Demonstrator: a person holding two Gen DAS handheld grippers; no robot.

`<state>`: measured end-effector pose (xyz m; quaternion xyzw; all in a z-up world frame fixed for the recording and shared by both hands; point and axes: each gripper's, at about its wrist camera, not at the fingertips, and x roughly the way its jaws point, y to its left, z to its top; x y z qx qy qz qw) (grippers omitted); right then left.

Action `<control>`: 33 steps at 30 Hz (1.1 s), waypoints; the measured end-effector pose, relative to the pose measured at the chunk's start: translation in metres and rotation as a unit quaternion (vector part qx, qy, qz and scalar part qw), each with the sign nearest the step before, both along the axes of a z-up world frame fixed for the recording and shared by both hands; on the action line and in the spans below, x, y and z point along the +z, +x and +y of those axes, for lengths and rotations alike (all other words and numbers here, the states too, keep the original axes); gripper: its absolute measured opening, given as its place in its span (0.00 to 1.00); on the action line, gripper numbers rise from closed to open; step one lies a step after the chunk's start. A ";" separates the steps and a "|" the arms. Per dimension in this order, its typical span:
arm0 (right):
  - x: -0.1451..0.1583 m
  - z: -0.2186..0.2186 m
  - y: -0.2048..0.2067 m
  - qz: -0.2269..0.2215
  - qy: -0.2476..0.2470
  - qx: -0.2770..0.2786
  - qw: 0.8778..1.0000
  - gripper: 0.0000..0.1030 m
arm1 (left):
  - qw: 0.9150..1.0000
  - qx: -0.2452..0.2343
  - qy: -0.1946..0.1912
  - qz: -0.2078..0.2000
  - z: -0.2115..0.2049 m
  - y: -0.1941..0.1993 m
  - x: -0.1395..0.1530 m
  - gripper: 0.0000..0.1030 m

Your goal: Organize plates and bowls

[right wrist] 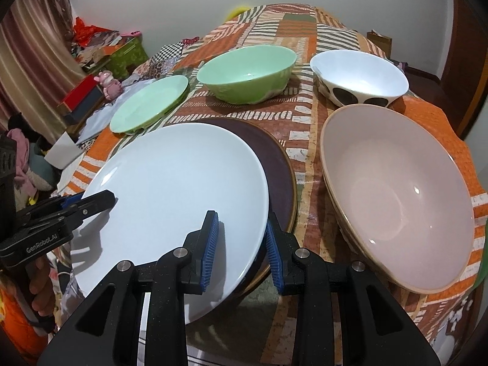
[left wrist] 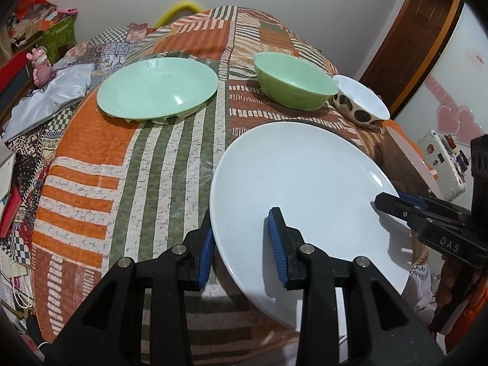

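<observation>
A large white plate [left wrist: 302,180] [right wrist: 180,189] is held up off the table, above a dark brown plate [right wrist: 274,164]. My left gripper [left wrist: 242,247] straddles its left rim, jaws open around the edge. My right gripper [right wrist: 241,248] straddles its right rim, jaws also open around the edge. Each gripper shows in the other's view: the right one [left wrist: 393,204] and the left one [right wrist: 88,201]. A green plate [left wrist: 157,87] [right wrist: 149,103], a green bowl [left wrist: 294,79] [right wrist: 247,71], a white dotted bowl [left wrist: 361,100] [right wrist: 360,77] and a big pink bowl [right wrist: 396,192] sit on the table.
The table has a patchwork orange, green and white cloth [left wrist: 122,167] [right wrist: 305,128]. Cluttered boxes and a pink figurine [left wrist: 39,67] lie to the left. A white fridge [left wrist: 457,91] and wooden door [left wrist: 408,39] stand at the right.
</observation>
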<state>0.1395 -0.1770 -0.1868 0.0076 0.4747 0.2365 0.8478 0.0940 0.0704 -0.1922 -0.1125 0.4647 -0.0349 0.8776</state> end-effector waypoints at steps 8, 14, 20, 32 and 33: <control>-0.002 -0.001 0.003 -0.007 0.006 -0.020 1.000 0.27 | 1.000 0.003 0.002 -0.002 0.001 0.013 -0.003 0.33; -0.001 0.002 0.000 -0.020 -0.004 -0.021 1.000 0.28 | 1.000 0.010 -0.005 0.000 0.003 0.021 -0.006 0.33; 0.000 -0.001 0.001 -0.021 -0.004 -0.019 1.000 0.28 | 1.000 0.014 -0.013 0.005 0.004 0.028 -0.008 0.33; 0.006 -0.010 -0.003 -0.016 0.015 -0.024 0.999 0.27 | 0.999 0.021 0.026 0.004 -0.010 0.034 -0.009 0.33; 0.006 -0.010 -0.004 -0.016 0.016 -0.025 0.999 0.27 | 0.999 0.021 0.026 0.004 -0.011 0.034 -0.008 0.33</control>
